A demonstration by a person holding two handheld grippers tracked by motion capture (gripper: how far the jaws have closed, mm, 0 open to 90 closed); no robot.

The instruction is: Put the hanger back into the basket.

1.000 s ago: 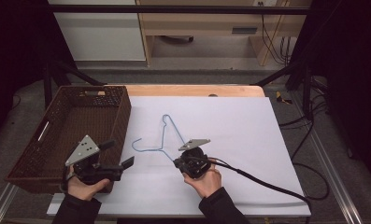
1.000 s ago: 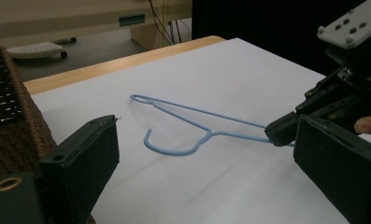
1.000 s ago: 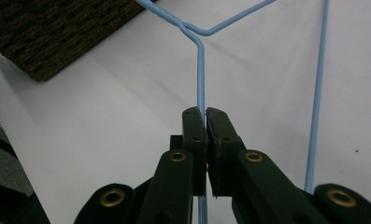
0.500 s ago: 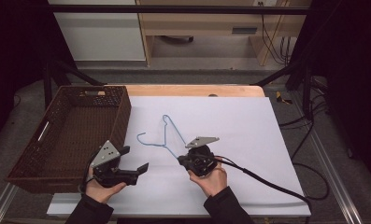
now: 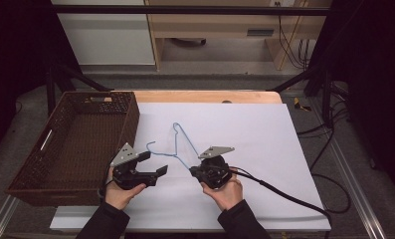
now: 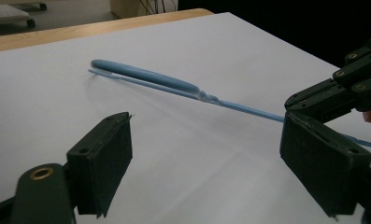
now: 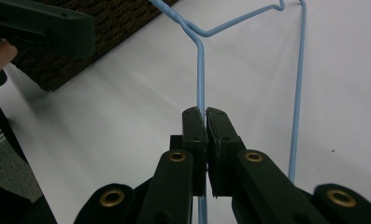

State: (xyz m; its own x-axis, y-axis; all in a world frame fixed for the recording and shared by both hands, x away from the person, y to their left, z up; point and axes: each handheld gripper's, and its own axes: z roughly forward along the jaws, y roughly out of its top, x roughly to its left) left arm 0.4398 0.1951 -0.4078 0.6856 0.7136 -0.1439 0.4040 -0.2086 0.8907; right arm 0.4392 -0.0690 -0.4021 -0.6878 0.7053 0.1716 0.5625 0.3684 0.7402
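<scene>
A light blue wire hanger [image 5: 176,144] lies on the white sheet [image 5: 245,129] in the middle of the table. My right gripper [image 5: 192,172] is shut on its lower wire; the right gripper view has the pads [image 7: 205,112] pinching the wire [image 7: 201,70]. To the hanger's left, my left gripper [image 5: 154,163] is open and low over the sheet. Its jaws have just been closing a little, with nothing between them. In the left gripper view the jaws [image 6: 213,123] frame the hanger's hook [image 6: 146,74] ahead, with the right gripper [image 6: 314,100] at the right edge.
A dark brown wicker basket [image 5: 130,114] stands at the left of the table, close behind the left hand. The right gripper's black cable [image 5: 284,191] trails off to the right front. A strip of wooden tabletop [image 5: 205,96] shows beyond the sheet.
My left gripper has moved right, away from the basket's front and toward the hanger, and has sunk lower. The right gripper and hanger have hardly moved.
</scene>
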